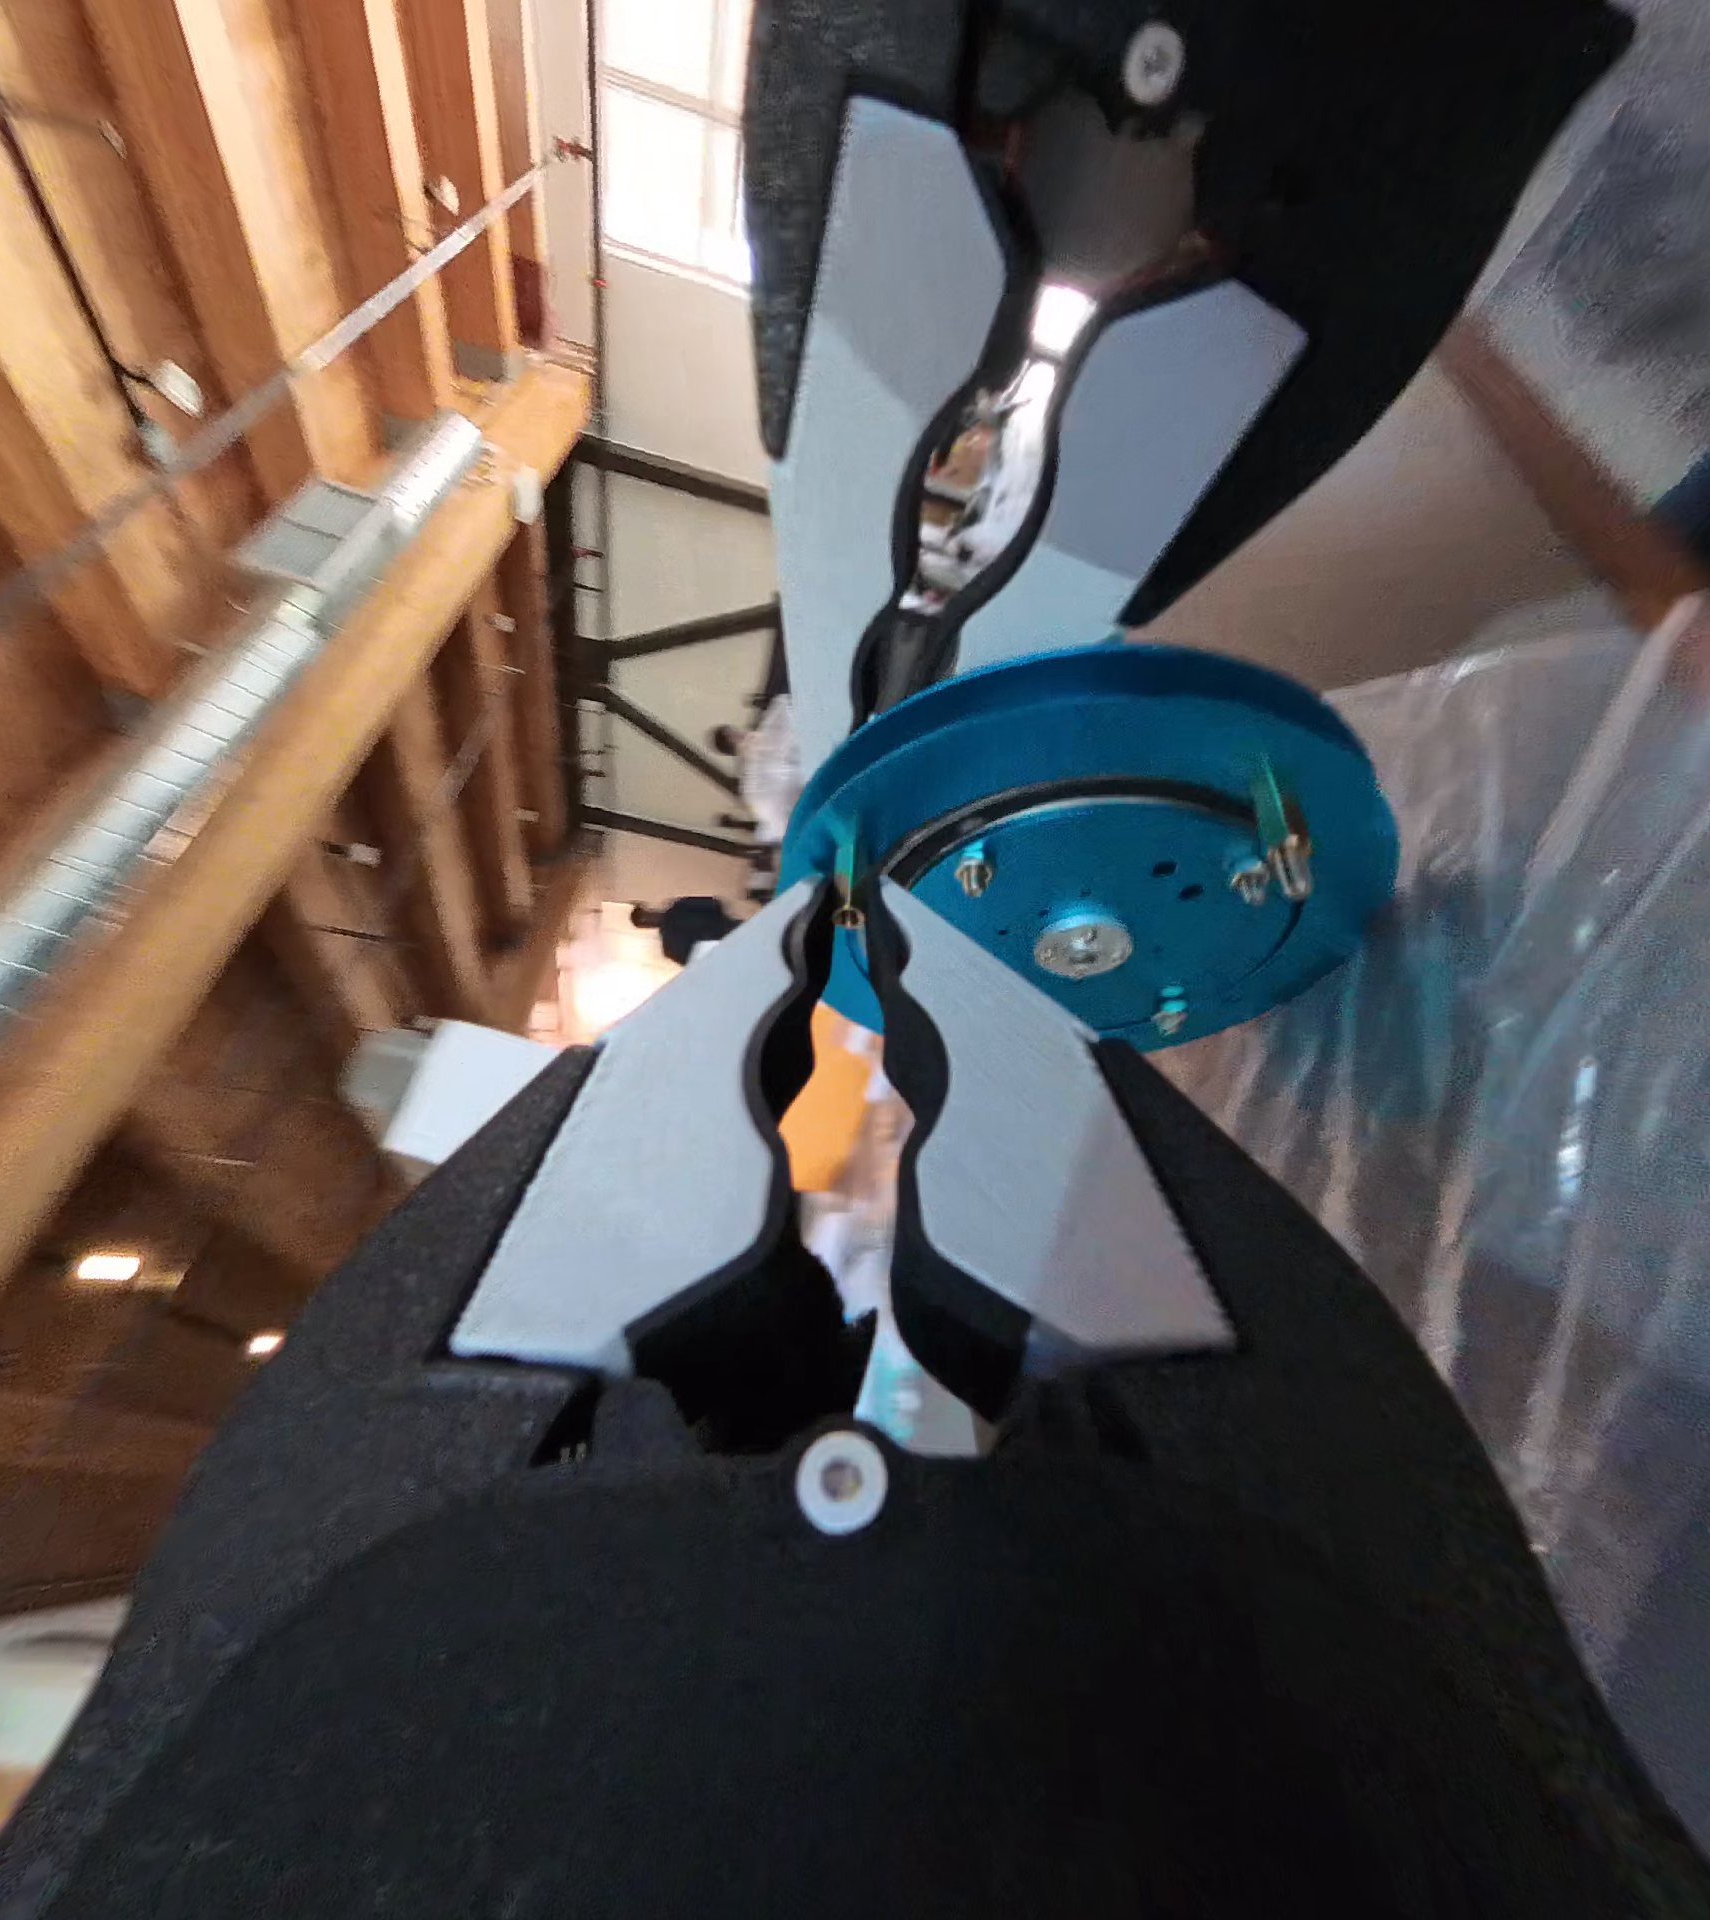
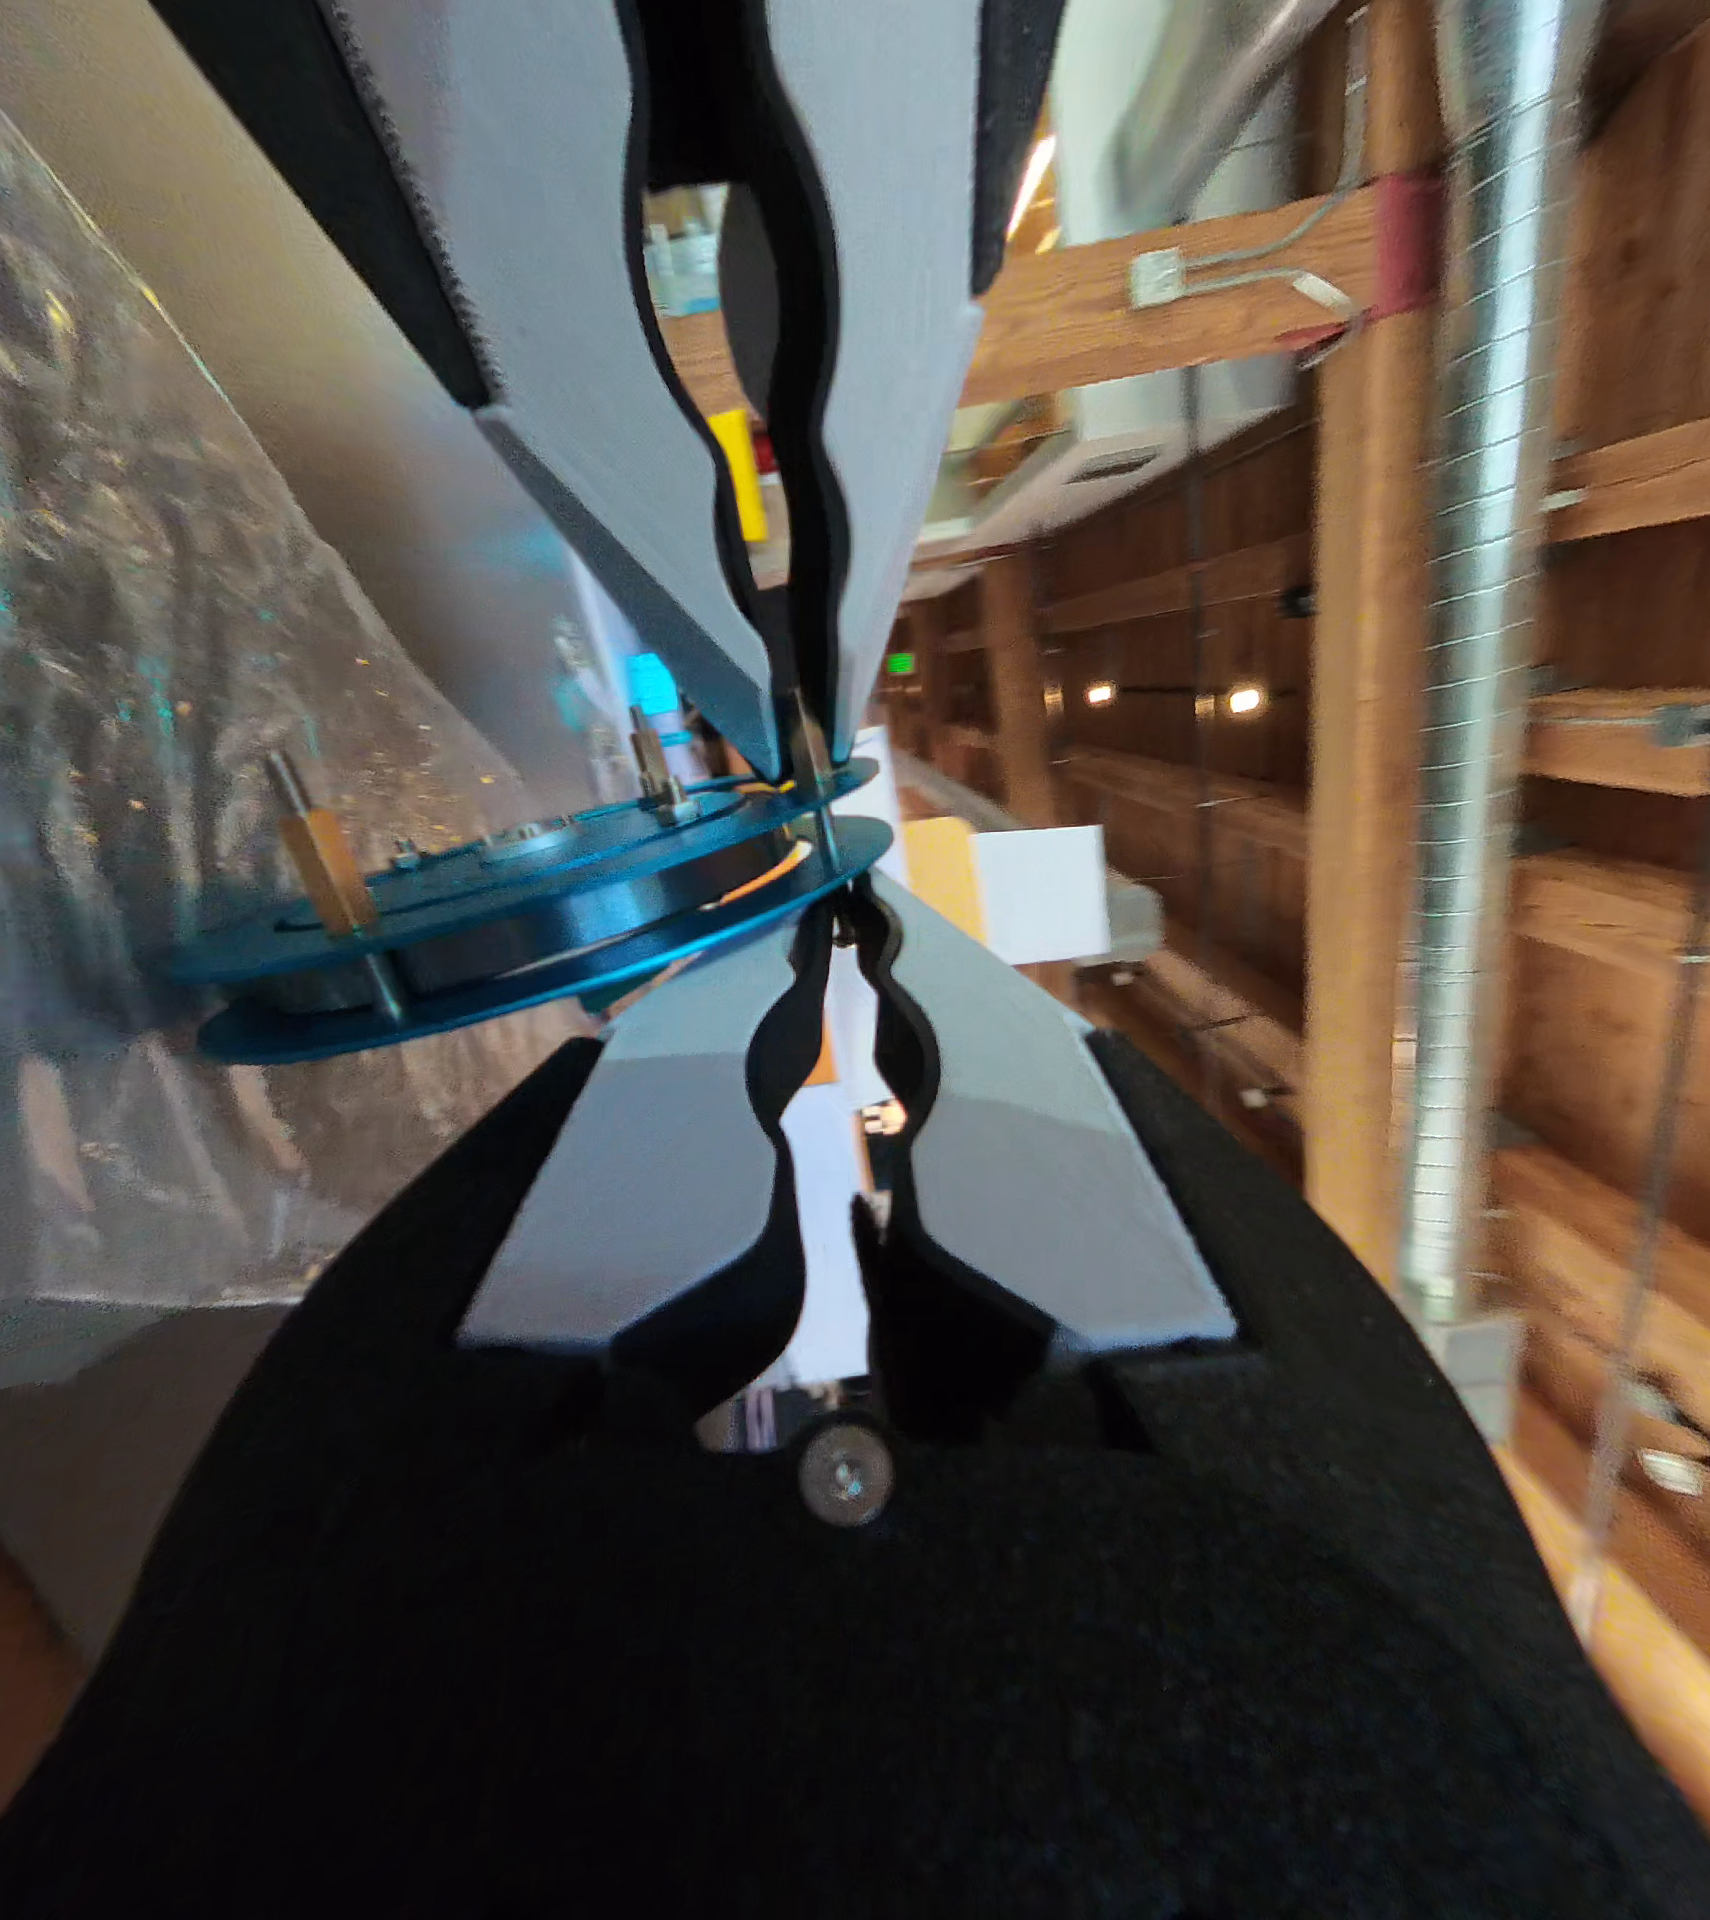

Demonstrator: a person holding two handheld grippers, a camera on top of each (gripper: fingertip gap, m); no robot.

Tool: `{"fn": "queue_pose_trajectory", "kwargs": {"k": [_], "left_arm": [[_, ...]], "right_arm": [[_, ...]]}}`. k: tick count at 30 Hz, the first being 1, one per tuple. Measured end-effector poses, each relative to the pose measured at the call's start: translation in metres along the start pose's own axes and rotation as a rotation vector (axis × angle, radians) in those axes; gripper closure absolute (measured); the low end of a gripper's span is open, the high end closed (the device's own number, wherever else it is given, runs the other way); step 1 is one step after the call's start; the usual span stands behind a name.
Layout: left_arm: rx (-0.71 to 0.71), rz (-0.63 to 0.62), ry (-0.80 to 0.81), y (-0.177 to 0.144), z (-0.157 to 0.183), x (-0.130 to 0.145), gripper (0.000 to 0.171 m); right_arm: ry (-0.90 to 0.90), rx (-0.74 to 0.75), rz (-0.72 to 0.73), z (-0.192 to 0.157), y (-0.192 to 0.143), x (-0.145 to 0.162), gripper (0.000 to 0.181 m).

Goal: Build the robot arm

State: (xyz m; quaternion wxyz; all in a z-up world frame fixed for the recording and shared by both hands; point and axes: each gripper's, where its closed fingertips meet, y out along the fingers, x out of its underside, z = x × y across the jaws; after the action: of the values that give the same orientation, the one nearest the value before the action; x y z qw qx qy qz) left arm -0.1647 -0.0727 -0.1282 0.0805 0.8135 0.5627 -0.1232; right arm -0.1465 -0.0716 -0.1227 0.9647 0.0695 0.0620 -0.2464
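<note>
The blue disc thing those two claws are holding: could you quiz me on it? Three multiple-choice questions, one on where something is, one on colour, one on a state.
1. Where does the left gripper pinch the blue disc assembly?
A. at its rim, on a small post
B. at its centre hub
C. nowhere, it hangs apart

2. What colour are the tall standoffs on the disc?
A. red
B. brass gold
C. white

3. What state is the right gripper in?
A. wide open
B. shut on the disc's edge
C. out of view

Answers:
1 A: the fingertips meet at the rim around a thin gold post.
2 B: they show gold against the blue plates.
3 B: in the right wrist view its tips close at the disc's rim, opposite the other gripper's tips.
</note>
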Motion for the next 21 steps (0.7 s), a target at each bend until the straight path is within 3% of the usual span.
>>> {"fn": "queue_pose_trajectory", "kwargs": {"k": [2,9,13,14,15,17,19,21], "left_arm": [[0.087,0.017,-0.227,0.001,0.001,0.0,0.167],[0.482,0.107,-1.18,0.001,0.003,-0.006,0.168],[0.78,0.203,-1.859,-0.004,0.0,-0.006,0.167],[0.826,0.24,-1.965,-0.005,-0.002,-0.005,0.167],[0.853,0.269,-2.0,-0.005,-0.002,-0.004,0.167],[0.857,0.286,-1.911,-0.008,-0.002,-0.007,0.165],[0.76,0.262,-1.657,-0.008,0.001,-0.006,0.162],[0.593,0.194,-1.285,-0.005,0.006,0.004,0.153]], "right_arm": [[0.012,-0.037,-0.017,0.0,0.0,0.001,0.179],[-0.057,0.08,-0.029,0.001,0.0,0.004,0.18],[-0.065,0.098,-0.011,0.001,0.0,0.0,0.18],[-0.066,0.1,-0.015,0.001,0.001,-0.001,0.18],[-0.071,0.101,-0.019,0.001,0.002,-0.002,0.18],[-0.072,0.096,-0.014,0.001,0.002,-0.002,0.18],[-0.066,0.094,-0.007,0.001,0.002,-0.002,0.18],[-0.058,0.094,-0.011,0.001,0.002,0.0,0.18]]}}
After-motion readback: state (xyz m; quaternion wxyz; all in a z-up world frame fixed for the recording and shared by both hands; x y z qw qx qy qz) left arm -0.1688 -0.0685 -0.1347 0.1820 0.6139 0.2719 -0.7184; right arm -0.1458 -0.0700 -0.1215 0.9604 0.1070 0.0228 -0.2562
